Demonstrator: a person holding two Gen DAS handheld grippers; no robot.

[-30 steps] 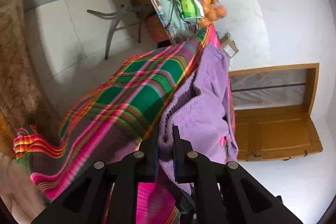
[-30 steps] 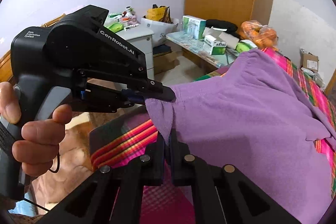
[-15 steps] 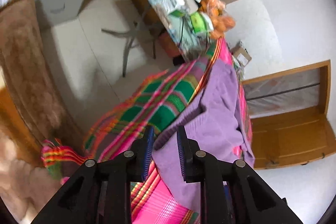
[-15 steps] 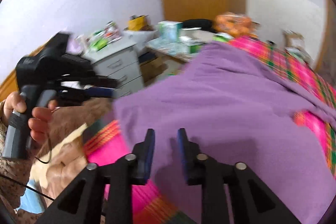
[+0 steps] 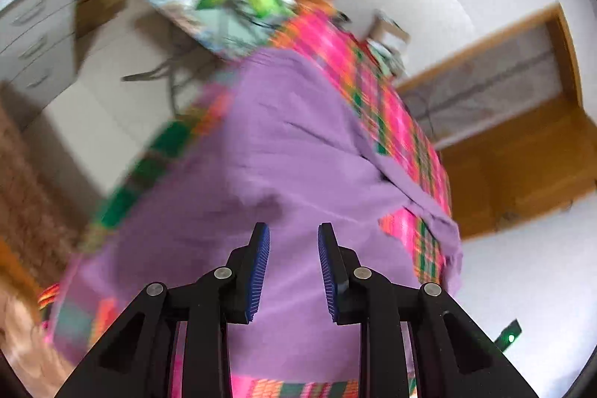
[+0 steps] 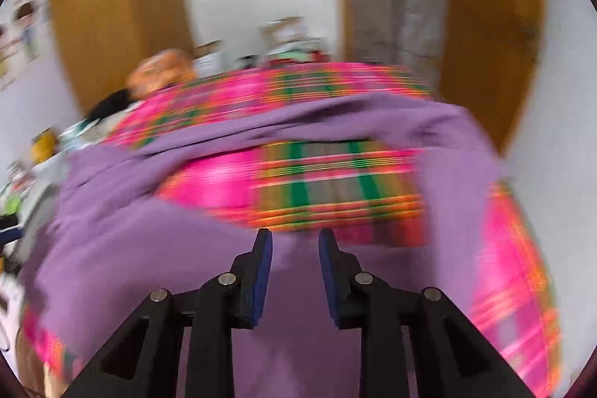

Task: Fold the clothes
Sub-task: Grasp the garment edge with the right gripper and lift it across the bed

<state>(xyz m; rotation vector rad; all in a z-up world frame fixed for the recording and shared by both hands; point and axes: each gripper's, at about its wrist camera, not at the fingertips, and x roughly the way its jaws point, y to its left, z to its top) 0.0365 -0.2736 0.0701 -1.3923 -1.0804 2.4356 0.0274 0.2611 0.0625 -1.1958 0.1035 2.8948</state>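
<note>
Left wrist view: the left gripper (image 5: 291, 271) is held with jaws apart and empty above the purple garment (image 5: 283, 144), which is spread on the plaid blanket (image 5: 395, 114), presumably released for flattening; a second ago its edge was pinched. Right wrist view: the right gripper (image 6: 294, 275) is likewise parted over the cloth, no longer clamped.

Seemingly unobstructed purple garment (image 5: 283, 152) on plaid blanket (image 6: 335, 181)
</note>
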